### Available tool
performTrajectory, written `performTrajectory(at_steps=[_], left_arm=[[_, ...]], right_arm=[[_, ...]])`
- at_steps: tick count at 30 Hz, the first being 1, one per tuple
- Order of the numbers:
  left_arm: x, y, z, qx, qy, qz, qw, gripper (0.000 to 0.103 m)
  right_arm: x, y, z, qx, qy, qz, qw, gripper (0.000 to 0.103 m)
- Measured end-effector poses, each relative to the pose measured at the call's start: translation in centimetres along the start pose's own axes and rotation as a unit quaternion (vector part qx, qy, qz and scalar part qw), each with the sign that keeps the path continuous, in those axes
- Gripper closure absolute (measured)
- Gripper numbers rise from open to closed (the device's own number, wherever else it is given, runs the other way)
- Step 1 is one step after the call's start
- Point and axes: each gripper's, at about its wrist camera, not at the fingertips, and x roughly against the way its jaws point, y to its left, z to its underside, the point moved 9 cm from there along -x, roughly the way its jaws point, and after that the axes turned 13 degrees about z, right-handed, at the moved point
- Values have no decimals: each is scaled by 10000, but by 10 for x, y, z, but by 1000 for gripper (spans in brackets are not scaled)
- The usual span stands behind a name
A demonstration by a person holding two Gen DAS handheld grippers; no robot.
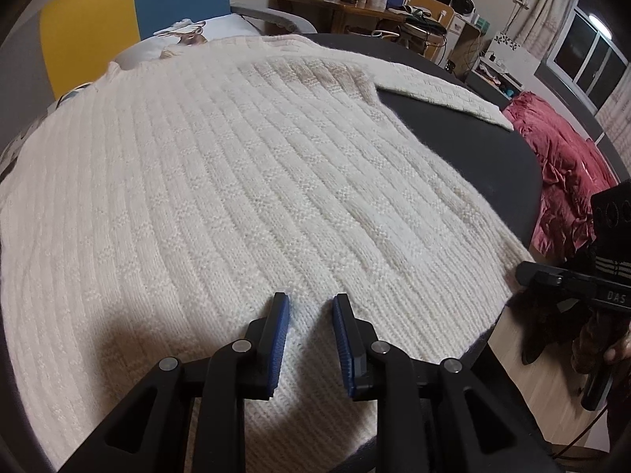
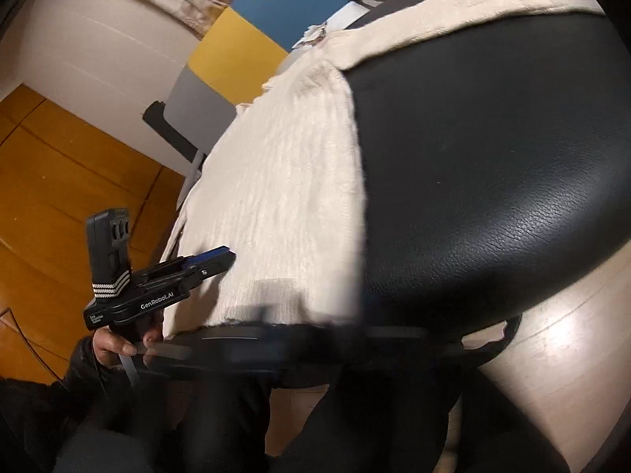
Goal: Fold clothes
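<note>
Left wrist view: a cream knitted sweater (image 1: pixel 252 181) lies spread flat on a round black table (image 1: pixel 473 149), one sleeve (image 1: pixel 441 94) stretched outward. My left gripper (image 1: pixel 309 315) hovers over the hem, jaws partly spread, holding nothing. My right gripper (image 1: pixel 524 274) is pressed together, empty. Soft, thick, stretchy knit; I'd pinch hem or shoulder edges.

Left gripper (image 1: pixel 309 307): black linkage arms showing silver pivot pins, blue ribbed pads (image 1: pixel 279 343); white "GenRobot.AI" lettering, striped band; hand (image 2: pixel 114 345) wearing a black sleeve (image 2: pixel 84 370).
</note>
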Motion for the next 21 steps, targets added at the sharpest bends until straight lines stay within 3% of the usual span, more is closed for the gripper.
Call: performTrajectory(at_steps=[2,5,8,10,12,14,15,19,21], left_arm=[[1,0,0,-11,7,3,10000,80],[0,1,1,35,-12,42,10000,80],[0,0,1,22,-18,52,10000,80],[1,0,1,0,-12,47,10000,80],[1,0,1,-30,-2,38,10000,80],[1,0,1,-22,-15,58,10000,79],[1,0,1,-28,-10,59,10000,79],[1,1,-1,11,33,96,9999,79],[1,0,-2,-13,101,96,9999,79]], right_arm=[[-8,-3,0,28,134,124,9998,95],[-13,-10,1,-269,224,-326,9989,92],[-21,-6,-1,-180,172,-198,9995,95],[-14,-1,-9,76,-43,296,9995,96],[21,16,-24,389,-532,432,9969,96],[62,41,-32,1159,-973,829,9850,96],[68,47,-31,1406,-966,980,9805,96],[42,18,-5,1612,59,1663,9728,96],[40,-4,-1,1370,108,1854,9730,96]])
